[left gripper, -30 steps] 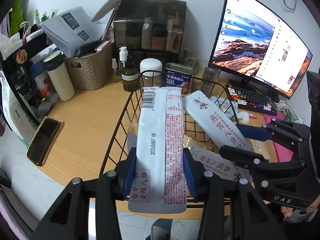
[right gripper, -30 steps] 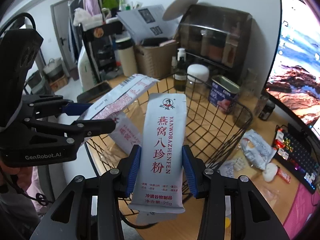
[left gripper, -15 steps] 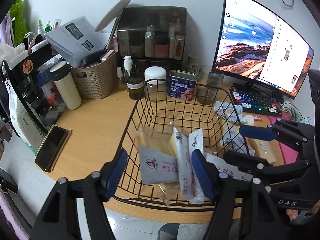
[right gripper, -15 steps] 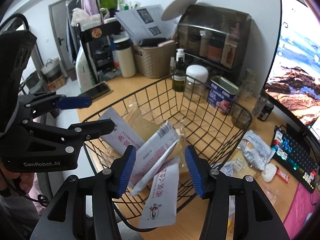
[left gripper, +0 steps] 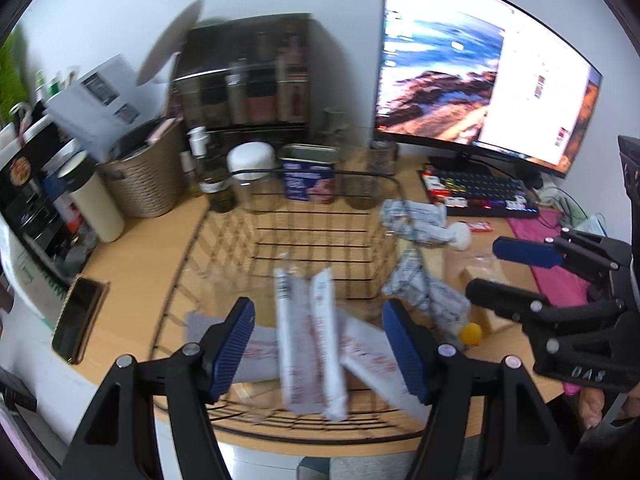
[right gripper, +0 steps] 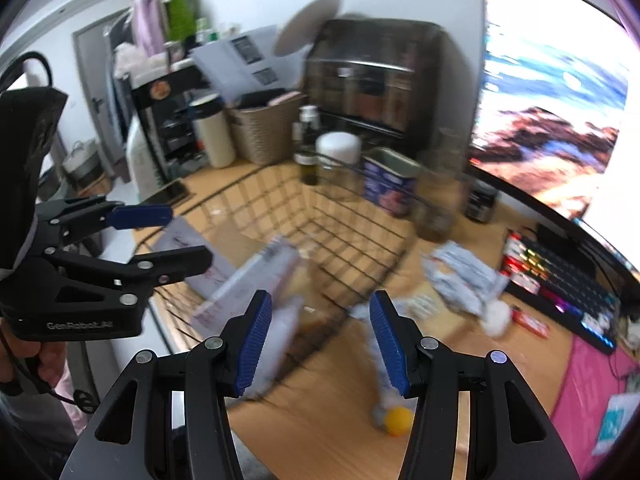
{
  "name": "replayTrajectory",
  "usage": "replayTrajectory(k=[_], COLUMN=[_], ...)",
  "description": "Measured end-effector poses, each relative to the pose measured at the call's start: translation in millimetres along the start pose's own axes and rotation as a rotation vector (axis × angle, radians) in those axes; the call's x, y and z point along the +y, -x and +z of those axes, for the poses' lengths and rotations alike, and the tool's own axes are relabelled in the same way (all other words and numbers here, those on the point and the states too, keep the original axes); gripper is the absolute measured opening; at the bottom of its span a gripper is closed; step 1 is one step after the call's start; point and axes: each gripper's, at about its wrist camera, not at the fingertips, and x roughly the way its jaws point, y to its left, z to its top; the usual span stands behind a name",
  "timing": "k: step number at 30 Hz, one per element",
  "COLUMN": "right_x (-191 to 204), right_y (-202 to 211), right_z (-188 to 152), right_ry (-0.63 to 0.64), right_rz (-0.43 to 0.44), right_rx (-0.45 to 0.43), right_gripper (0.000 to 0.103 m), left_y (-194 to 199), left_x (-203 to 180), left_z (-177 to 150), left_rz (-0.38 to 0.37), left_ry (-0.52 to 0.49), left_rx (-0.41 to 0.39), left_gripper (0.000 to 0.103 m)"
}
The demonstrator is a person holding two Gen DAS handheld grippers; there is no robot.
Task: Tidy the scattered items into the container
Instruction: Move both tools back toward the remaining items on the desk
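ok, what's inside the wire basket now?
Several white sachets lie overlapping on the wire basket floor. Motion blur hides an exact count, and anything under them is covered.

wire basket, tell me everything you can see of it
The wire basket is a black metal grid with a thicker rounded rim, open-topped, standing upright on the wooden desk. Several white sachets lie inside on its floor. A blue tin and jars stand just behind it; crumpled packets lie outside its right wall. Neither gripper touches it.
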Motion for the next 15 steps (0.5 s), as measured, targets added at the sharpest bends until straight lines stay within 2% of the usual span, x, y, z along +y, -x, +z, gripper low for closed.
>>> replayTrajectory(k=[6,15], right_x=[-56,-119], right_y=[27,54], right_z=[-33,-83], right_ry=[-0.090,-0.190], right_rz=[-0.081,-0.131], right_rx=[0.020,0.044], right_gripper=[0.052,0.052], left_y=[-14,-47], left_x=[-58,-153], left_z=[7,-1], left_rz=[-0.063,-0.149], left_ry=[-0.078,-0.187], left_rx=[0.030,0.115], left_gripper=[0.072,0.072])
